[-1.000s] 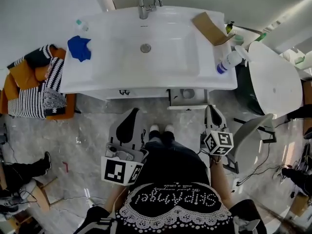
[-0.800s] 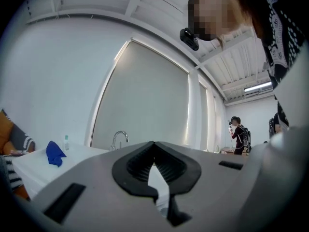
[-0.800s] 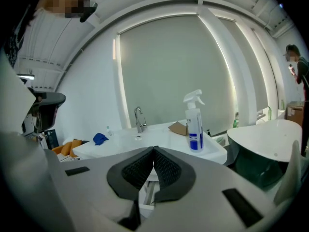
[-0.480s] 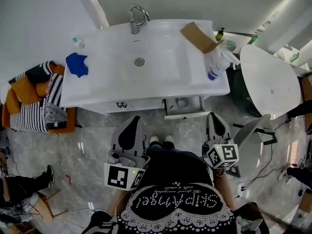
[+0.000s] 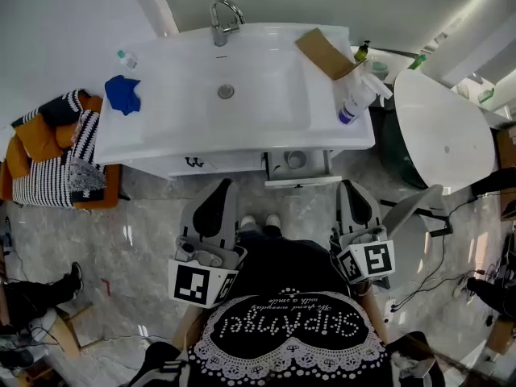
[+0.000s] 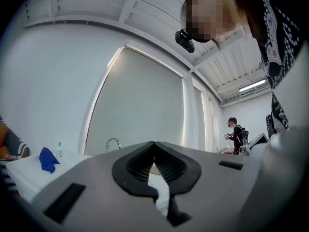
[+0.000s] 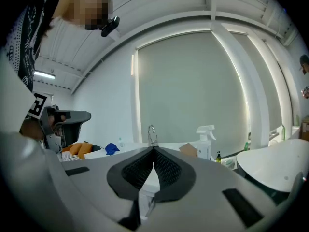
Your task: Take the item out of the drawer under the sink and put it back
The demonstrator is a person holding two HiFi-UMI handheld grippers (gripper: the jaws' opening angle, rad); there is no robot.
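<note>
— Where is the item (image 5: 295, 160)?
— It lies inside the drawer (image 5: 300, 181); it is a round greyish thing, too small to name; the drawer stands pulled out from the cabinet front, below the right part of the sink (image 5: 161, 131).
— And the two grippers?
— The left gripper (image 6: 154, 144) has its jaws pressed together with nothing between them; the right gripper (image 7: 153, 149) is the same, tips meeting, empty; both hang in front of the person, clear of the drawer; the right one is the nearer to the drawer's front edge.
— What stands on the sink?
— A faucet (image 5: 222, 14) at the back edge; a blue cloth (image 5: 122, 93) near the left edge; a cardboard piece (image 5: 322, 53) at the back right corner; a spray bottle (image 5: 355, 99) at the right edge.
</note>
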